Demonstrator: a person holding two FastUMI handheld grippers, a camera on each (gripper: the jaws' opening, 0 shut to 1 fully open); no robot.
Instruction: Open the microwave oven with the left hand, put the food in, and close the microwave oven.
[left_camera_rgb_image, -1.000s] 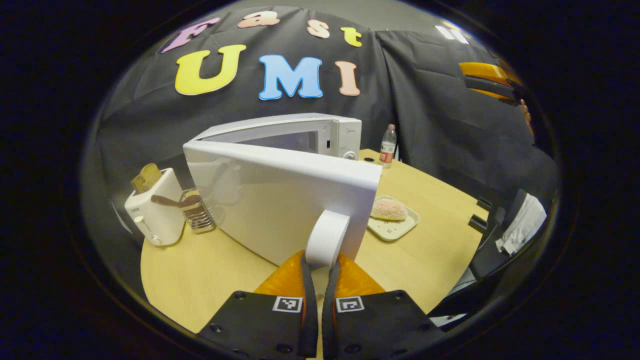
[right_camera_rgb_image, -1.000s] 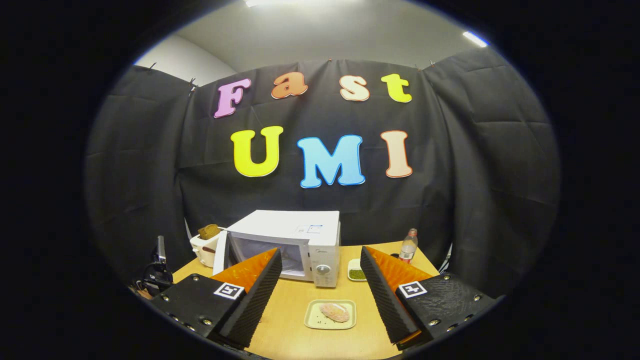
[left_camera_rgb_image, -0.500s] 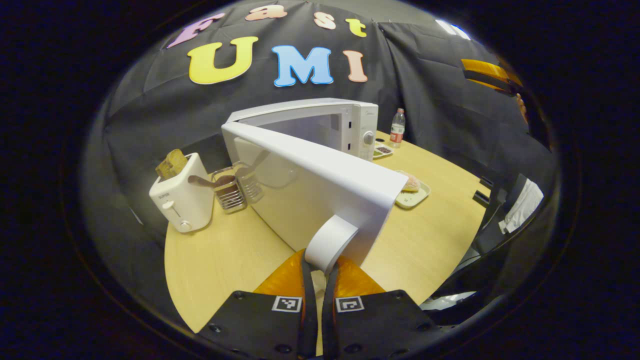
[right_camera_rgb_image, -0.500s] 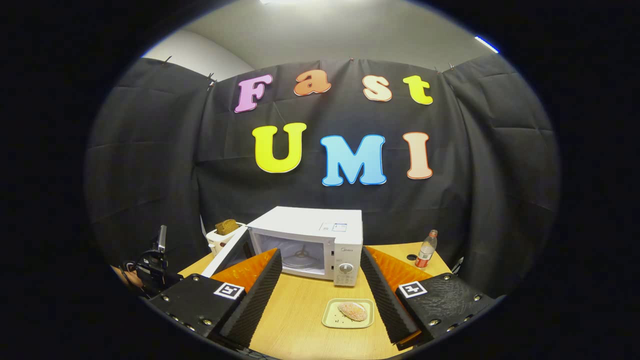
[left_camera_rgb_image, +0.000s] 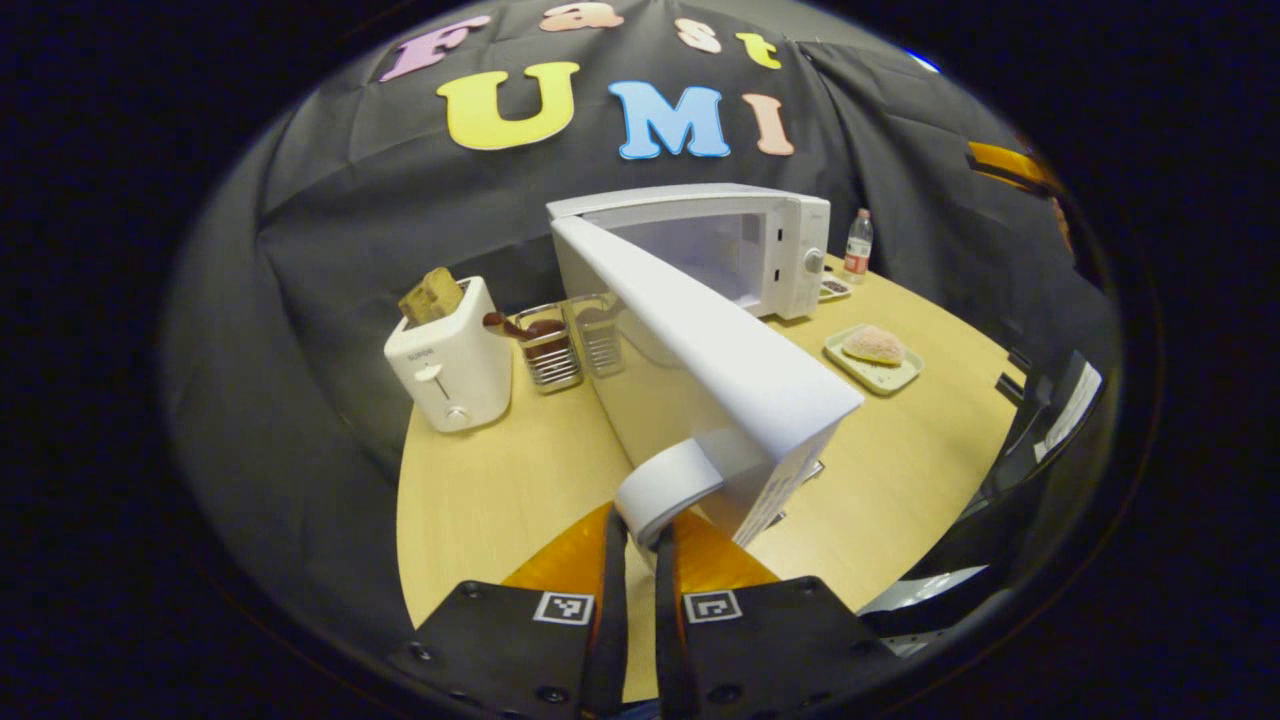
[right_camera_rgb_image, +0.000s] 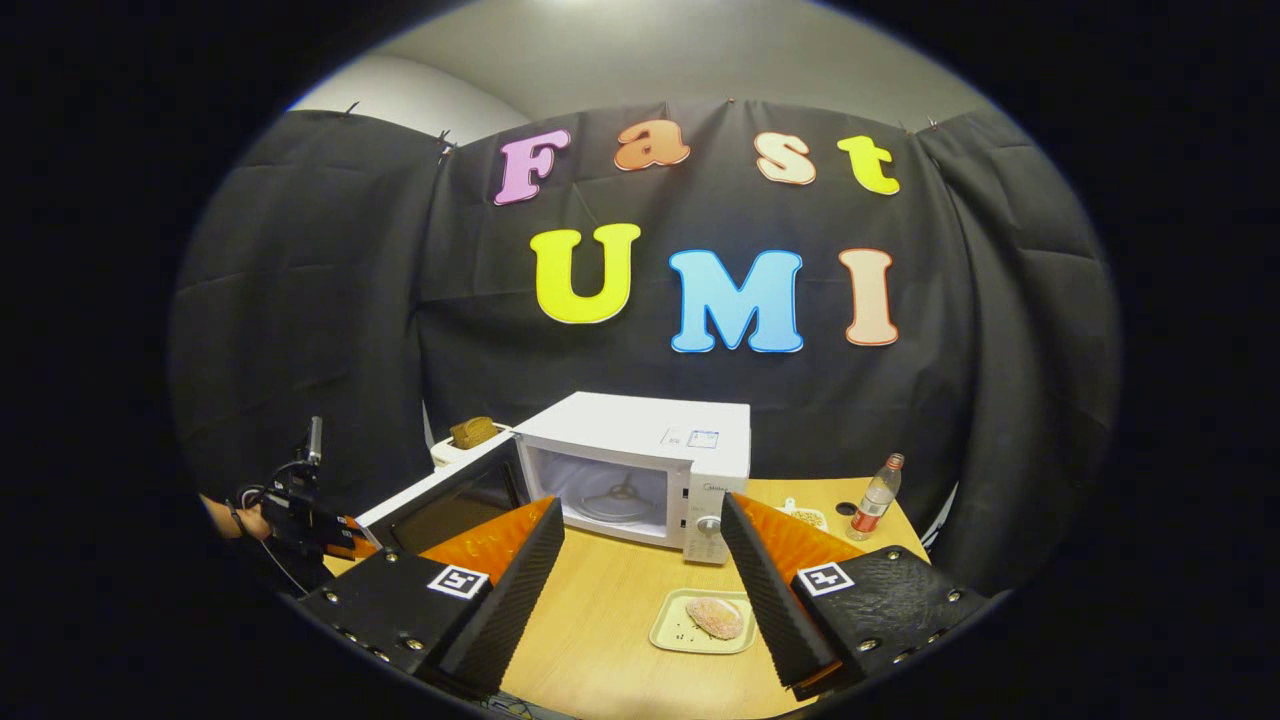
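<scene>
One microwave is standing at the back of the round wooden table, its door swinging wide and leaving the cavity exposed. Left gripper fingers are clenching the door's white handle. Food is lying on a pale tray in front of the oven, with bare tabletop around it. Right gripper is hovering above the near table edge, fingers spread and holding nothing. Beside the oven are sitting a toaster, a wire rack and a bottle. Labels are too small for reading.
</scene>
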